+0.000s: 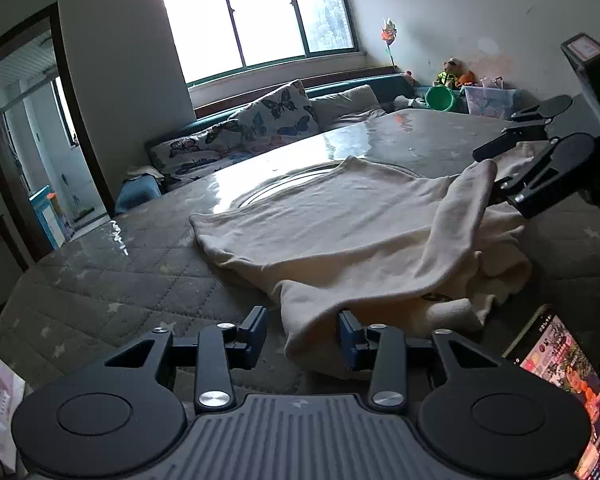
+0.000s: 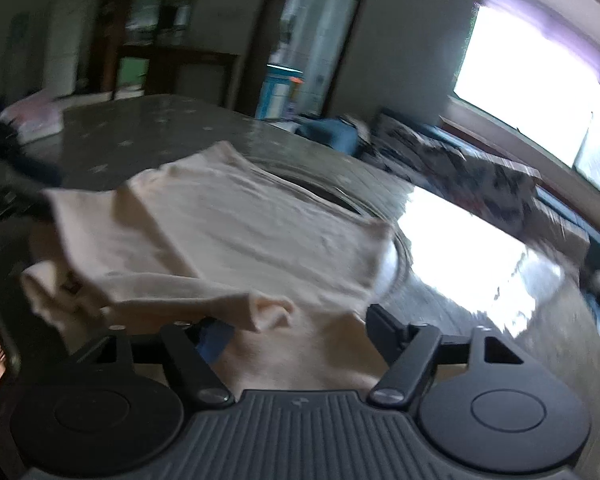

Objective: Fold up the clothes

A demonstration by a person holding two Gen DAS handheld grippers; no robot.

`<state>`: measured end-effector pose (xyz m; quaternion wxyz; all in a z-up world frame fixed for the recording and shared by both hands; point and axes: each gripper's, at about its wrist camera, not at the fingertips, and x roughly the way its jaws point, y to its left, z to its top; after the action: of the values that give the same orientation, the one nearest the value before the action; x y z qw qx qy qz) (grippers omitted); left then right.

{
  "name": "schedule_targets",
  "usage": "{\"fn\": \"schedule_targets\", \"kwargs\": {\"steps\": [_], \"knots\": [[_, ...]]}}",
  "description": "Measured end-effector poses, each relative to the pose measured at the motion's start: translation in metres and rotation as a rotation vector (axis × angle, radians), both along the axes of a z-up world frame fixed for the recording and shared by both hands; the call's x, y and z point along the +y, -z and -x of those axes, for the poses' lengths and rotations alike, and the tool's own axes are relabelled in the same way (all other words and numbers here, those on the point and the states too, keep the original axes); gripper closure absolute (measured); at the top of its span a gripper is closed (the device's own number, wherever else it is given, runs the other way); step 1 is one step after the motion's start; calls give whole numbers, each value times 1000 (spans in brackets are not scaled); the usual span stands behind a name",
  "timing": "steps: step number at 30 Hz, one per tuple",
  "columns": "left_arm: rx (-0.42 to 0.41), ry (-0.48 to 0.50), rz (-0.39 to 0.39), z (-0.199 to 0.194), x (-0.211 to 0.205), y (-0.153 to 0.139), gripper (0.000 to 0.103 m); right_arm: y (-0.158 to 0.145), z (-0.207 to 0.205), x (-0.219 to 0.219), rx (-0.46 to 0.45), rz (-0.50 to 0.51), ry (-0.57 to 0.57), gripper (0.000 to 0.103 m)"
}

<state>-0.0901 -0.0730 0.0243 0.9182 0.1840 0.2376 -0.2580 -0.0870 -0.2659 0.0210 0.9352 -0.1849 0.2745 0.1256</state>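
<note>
From the left wrist, the cream garment [image 1: 340, 224] lies rumpled on the quilted desk [image 1: 100, 272]. The left tongs [image 1: 303, 334] stand narrow astride its near corner, not visibly pinching.

From the right wrist, blurred, the right tongs [image 2: 296, 332] gape wide over a lifted fold, likely positioned to grip it.

Garment [image 1: 340, 216]: cream cloth, soft and matt, lower middle of the frame.
Table cover [image 1: 100, 280]: grey quilted cloth with pale stars — under a clear glossy sheet.
Left gripper [image 1: 302, 338]: matt black plastic arms, bright metal screw heads, blue pads.
Phone [image 1: 572, 380]: glossy lit screen, lower right.
Cushions [image 1: 276, 116]: printed cloth — butterfly pattern.
</note>
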Motion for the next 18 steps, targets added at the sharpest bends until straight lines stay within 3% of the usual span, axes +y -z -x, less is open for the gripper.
{"fn": "schedule_targets", "kwargs": {"steps": [5, 9, 12, 18], "knots": [[11, -9, 10, -1, 3, 3, 71, -1, 16, 30, -75, 178, -145, 43], [7, 0, 11, -2, 2, 4, 71, 3, 18, 44, -27, 247, -216, 79], [-9, 18, -11, -2, -2, 5, 69, 3, 16, 49, -13, 289, -230, 94], [-22, 29, -18, -1, -5, 6, 68, -37, 0, 62, -128, 332, -243, 95]]}}
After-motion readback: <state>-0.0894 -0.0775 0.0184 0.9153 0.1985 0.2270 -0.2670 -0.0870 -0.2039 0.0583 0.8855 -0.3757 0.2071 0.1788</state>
